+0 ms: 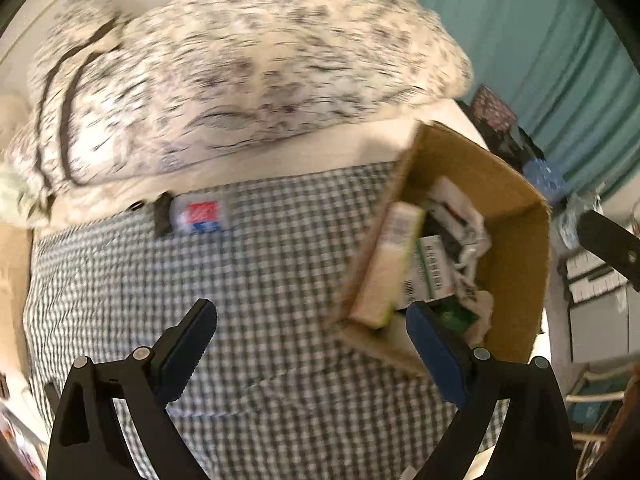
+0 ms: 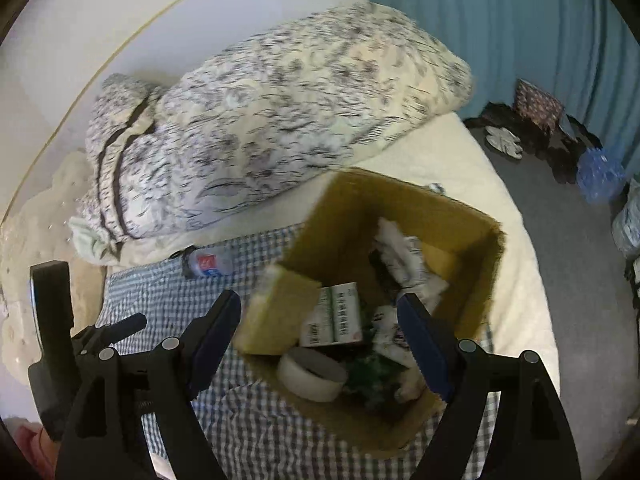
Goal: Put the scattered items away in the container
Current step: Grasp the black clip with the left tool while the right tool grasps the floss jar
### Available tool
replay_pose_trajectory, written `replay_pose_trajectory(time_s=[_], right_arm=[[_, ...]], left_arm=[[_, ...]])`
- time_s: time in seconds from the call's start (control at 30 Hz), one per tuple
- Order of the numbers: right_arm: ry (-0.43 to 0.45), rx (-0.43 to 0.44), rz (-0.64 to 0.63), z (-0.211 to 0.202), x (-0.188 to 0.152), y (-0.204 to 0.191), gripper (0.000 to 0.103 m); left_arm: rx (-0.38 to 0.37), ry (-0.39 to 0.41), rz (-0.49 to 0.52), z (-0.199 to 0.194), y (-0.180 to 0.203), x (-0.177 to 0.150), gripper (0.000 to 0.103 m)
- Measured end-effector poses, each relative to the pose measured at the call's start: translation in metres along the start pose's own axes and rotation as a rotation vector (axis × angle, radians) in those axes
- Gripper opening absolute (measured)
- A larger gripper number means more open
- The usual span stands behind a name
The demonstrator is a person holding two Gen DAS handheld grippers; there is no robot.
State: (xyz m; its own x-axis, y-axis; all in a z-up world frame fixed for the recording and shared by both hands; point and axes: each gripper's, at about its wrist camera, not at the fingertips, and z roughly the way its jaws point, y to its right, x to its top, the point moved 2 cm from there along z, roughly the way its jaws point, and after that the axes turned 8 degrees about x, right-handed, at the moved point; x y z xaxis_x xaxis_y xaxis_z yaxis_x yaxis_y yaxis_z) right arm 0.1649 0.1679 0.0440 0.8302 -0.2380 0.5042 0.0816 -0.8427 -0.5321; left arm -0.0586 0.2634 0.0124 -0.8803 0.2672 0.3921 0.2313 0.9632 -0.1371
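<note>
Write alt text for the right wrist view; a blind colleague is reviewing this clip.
An open cardboard box on a checked cloth holds a tape roll, a green-and-white carton and crumpled paper. The right tongs hang open above it, empty. A small bottle lies outside, near a patterned quilt.

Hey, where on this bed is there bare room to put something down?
The gingham cloth is bare between the plastic bottle and the brown cardboard box. A cream mattress strip runs free beside the box. The box interior is crowded; the floral duvet fills the far side.
</note>
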Motion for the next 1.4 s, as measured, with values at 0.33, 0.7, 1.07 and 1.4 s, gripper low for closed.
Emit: replay_pose_trajectory(time_s=[0.33,0.7,1.07,1.4], right_arm=[[0.002,0.017,-0.082,0.022,-0.042,-0.125,0.081],[-0.018,0.011,-0.079,0.083,-0.086,-0.235,0.081],[-0.107,-0.069,-0.130,0.142,-0.084,-0.225,0.081],[-0.197,-0.137,-0.259,0.220,-0.032,-0.185,0.081]], left_arm=[[0.048,-0.017,-0.167,-0.010,-0.159,-0.036,0.098],[0.068,-0.070,-0.195,0.025,-0.279,-0.048,0.098],[0.032,-0.152,-0.277,0.093,-0.287,-0.023,0.098],[0.045,-0.194,-0.282,0.162,-0.262,0.042,0.098]])
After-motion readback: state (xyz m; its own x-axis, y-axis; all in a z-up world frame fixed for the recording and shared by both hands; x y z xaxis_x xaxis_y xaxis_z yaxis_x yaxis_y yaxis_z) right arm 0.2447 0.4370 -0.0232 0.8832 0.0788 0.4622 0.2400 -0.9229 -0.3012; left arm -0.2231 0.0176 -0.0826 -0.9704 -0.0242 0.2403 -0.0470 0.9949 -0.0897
